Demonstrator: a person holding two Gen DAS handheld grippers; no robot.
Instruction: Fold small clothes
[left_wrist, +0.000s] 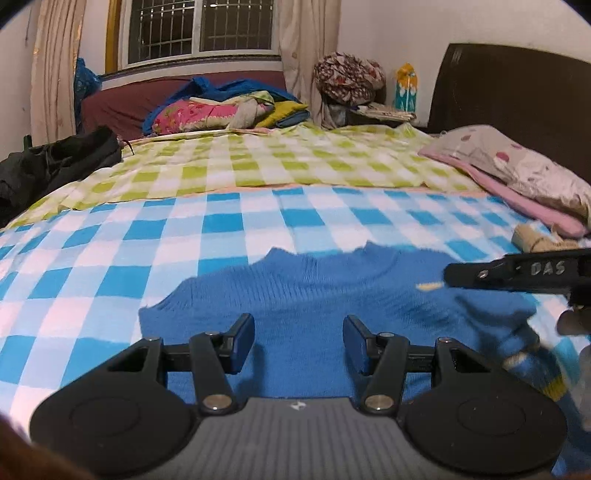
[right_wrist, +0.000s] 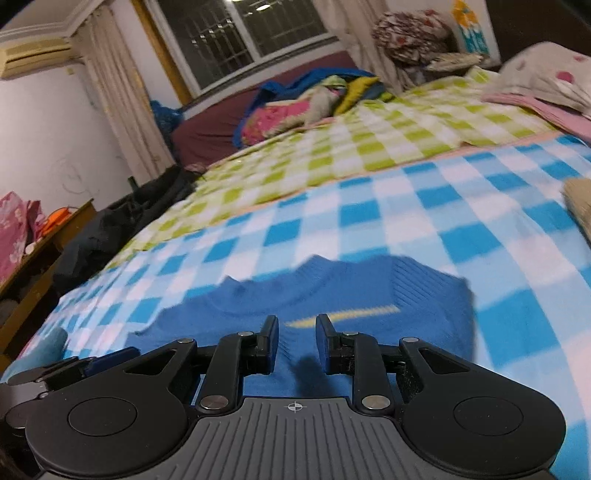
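A small blue knit sweater (left_wrist: 314, 295) with a thin yellow stripe lies flat on the blue-and-white checked blanket (left_wrist: 147, 240). My left gripper (left_wrist: 299, 343) is open and empty, low over the sweater's near part. My right gripper (right_wrist: 297, 343) is open with a narrower gap, empty, over the sweater (right_wrist: 332, 295) near the yellow stripe (right_wrist: 343, 317). The right gripper also shows from the side at the right edge of the left wrist view (left_wrist: 517, 273). The left gripper's finger (right_wrist: 70, 365) shows at the lower left of the right wrist view.
A green checked sheet (left_wrist: 277, 162) covers the far half of the bed. A pillow on pink cloth (left_wrist: 517, 173) lies at the right, a beige knit item (left_wrist: 535, 236) near it. Black clothes (left_wrist: 55, 162) lie at the left, a clothes pile (left_wrist: 229, 107) at the back.
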